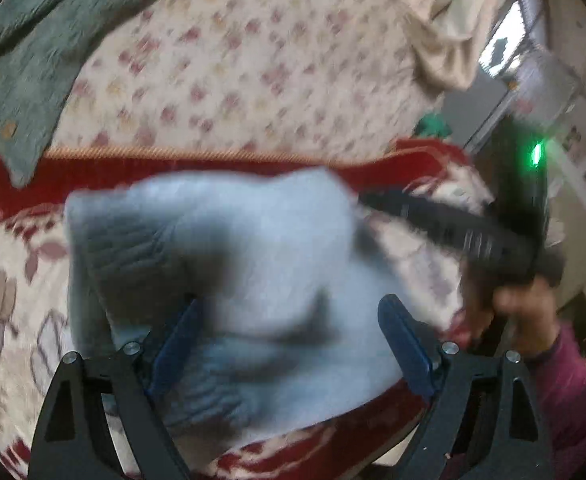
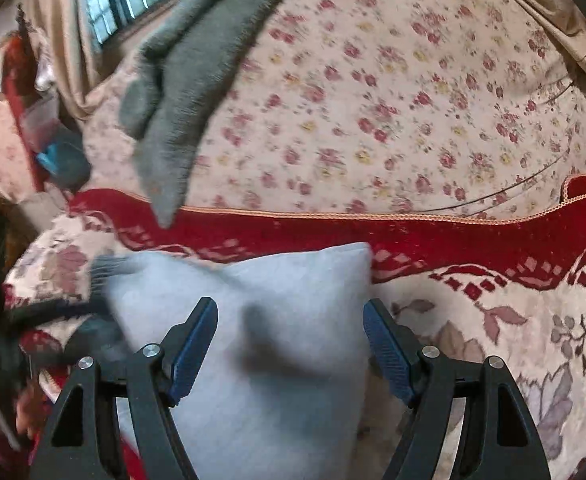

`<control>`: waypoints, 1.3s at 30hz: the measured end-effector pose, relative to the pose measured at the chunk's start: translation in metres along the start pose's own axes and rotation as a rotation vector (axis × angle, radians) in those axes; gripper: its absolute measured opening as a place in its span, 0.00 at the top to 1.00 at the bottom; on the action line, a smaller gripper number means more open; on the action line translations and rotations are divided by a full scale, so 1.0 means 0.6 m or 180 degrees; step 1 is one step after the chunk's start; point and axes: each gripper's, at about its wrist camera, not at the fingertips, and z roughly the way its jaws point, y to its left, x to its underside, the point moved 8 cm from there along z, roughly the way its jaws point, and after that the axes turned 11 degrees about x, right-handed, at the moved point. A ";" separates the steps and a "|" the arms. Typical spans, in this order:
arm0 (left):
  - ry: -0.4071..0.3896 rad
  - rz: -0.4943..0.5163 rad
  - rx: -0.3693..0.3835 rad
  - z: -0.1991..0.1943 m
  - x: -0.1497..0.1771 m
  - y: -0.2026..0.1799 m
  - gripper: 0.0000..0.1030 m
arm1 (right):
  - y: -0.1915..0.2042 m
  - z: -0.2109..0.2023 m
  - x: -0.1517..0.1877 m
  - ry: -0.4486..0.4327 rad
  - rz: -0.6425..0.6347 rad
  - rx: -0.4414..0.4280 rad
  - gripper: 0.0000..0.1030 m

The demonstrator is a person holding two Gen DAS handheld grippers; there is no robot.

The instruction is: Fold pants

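A grey-green garment (image 2: 181, 92) lies across the floral bedspread (image 2: 393, 92), its tip overlapping the red-bordered rug (image 2: 333, 228); beige curtains (image 1: 433, 20), seemingly, behind.

Pants (image 2: 277, 280): soft matt pale-blue cloth, ribbed at one edge. Rug (image 2: 493, 320): woven red-and-cream pile, matt. Floral bedsheet (image 2: 393, 100): thin printed cloth. Grey towel (image 2: 181, 92): fuzzy. Left gripper (image 1: 289, 332): matt black plastic, blue textured pads, shiny metal screws.

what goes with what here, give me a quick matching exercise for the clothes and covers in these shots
Things:
1. pants
2. towel
3. floral sheet
4. rug border

Descriptions:
a. red with an orange edge
b. grey-green, draped at the upper left
c. pale blue, folded, lying under both sets of open jaws
d. cream with small pink flowers

Pairs: 1-c, 2-b, 3-d, 4-a
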 end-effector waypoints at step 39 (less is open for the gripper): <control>-0.0741 -0.0151 -0.0817 -0.008 -0.047 0.030 0.14 | 0.094 -0.016 0.169 0.0045 -0.0602 0.0107 0.07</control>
